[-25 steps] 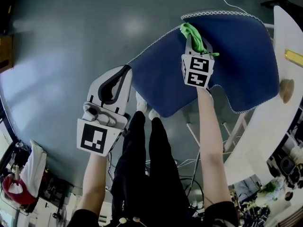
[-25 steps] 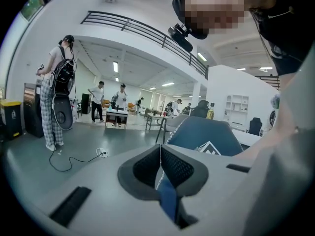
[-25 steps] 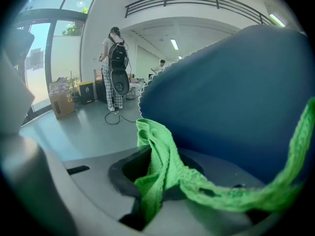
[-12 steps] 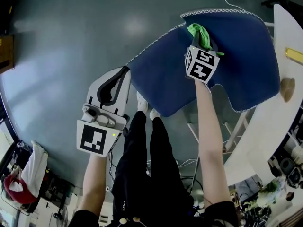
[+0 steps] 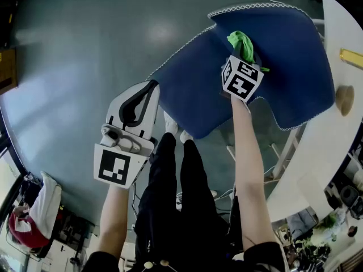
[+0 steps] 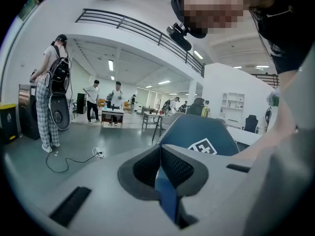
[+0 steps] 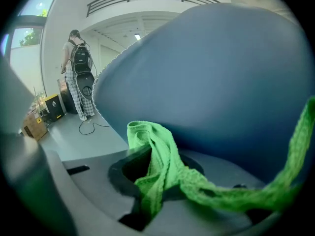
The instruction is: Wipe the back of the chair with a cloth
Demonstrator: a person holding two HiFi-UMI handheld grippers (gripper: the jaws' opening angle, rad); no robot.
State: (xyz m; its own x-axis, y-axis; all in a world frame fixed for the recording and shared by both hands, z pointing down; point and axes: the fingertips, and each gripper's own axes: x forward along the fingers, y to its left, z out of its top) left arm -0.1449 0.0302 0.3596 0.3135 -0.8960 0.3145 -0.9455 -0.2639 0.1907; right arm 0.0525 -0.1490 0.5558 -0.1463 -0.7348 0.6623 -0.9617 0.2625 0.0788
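While tight on cloth (image 5: 241,42), right hand-held gripper (image 5: 250,57) against chair back (image 5: 295,67) (grey floor (image 5: 85,50)); left hand-held gripper (image 6: 160,173) closed.

Green cloth (image 5: 240,41) held on the blue chair back (image 5: 289,67) by the right gripper (image 5: 247,58) — bare arm (image 5: 249,163) outstretched, left gripper (image 5: 144,92) well apart above grey floor (image 5: 68,50), white table (image 5: 334,146) alongside.

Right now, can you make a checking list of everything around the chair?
Surface: grey floor; white table at the right.
Job's things: green cloth rests against the blue chair back.
Clutter: yellow item and round tan thing on the table.
Grippers: right gripper shut on the cloth; left gripper shut, empty.
Cables: a cable loops on the floor.
Surroundings: people stand far off in an open hall.
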